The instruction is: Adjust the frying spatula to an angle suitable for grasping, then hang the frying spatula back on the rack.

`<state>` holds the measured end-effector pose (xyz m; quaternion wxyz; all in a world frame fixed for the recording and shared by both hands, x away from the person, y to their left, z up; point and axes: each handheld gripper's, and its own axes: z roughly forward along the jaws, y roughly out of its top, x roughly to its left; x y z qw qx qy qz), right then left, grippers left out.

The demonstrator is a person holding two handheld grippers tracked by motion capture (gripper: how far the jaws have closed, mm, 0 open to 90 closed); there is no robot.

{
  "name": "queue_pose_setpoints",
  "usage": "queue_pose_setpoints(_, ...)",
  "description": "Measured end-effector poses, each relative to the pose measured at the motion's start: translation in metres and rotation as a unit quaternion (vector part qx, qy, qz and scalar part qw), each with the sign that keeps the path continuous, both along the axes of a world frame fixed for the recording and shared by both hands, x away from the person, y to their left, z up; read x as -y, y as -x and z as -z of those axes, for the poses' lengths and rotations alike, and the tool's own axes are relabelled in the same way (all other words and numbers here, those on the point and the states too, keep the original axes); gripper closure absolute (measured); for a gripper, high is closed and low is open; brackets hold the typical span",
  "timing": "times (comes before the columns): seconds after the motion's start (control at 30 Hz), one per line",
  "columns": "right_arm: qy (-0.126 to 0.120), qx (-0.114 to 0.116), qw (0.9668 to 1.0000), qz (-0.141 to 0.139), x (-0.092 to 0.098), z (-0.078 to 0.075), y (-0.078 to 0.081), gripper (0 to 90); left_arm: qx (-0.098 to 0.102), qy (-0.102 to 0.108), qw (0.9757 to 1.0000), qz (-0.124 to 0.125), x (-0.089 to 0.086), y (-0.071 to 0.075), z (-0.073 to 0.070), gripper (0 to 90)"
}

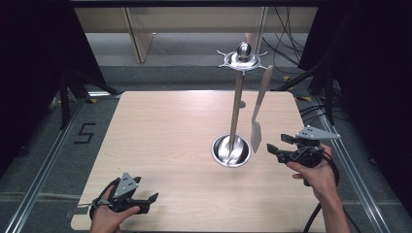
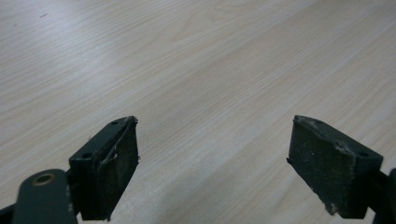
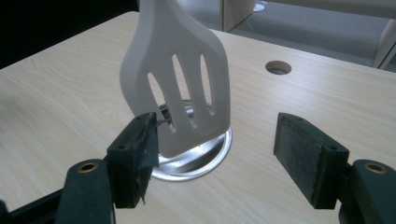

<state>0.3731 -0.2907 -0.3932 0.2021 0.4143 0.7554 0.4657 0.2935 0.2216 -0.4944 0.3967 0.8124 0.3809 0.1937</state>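
The handle of the slotted spatula is cut off by the top edge of the right gripper view. The near rim of the round metal base is partly hidden there behind the spatula blade and the left jaw. In the high view, the hook on which the spatula hangs from the rack top is too small to be made out. The left hand is cut off by the bottom edge. The left gripper is cropped at the lower corners of its own view.

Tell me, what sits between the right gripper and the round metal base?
The hanging slotted spatula, seen in the right gripper view, ahead of the open right gripper, before the base.
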Motion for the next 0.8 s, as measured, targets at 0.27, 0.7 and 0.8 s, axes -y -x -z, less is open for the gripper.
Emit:
queue_pose_setpoints(0.27, 0.001, -0.010, 1.0000, 0.000, 0.000, 0.006, 0.002, 31.8, 0.002, 0.006, 1.0000, -0.001, 0.001, 0.000, 0.000, 15.4)
queue_pose_setpoints(0.7, 0.011, -0.023, 0.9997, 0.001, 0.001, 0.014, 0.006, 31.5, 0.002, 0.005, 1.0000, 0.001, -0.001, 0.000, -0.001, 15.4)
queue_pose_setpoints(0.8, 0.010, -0.014, 0.9998, -0.001, 0.002, 0.017, 0.006, 31.5, -0.001, 0.012, 0.9999, -0.005, 0.001, 0.002, 0.000, 15.4)
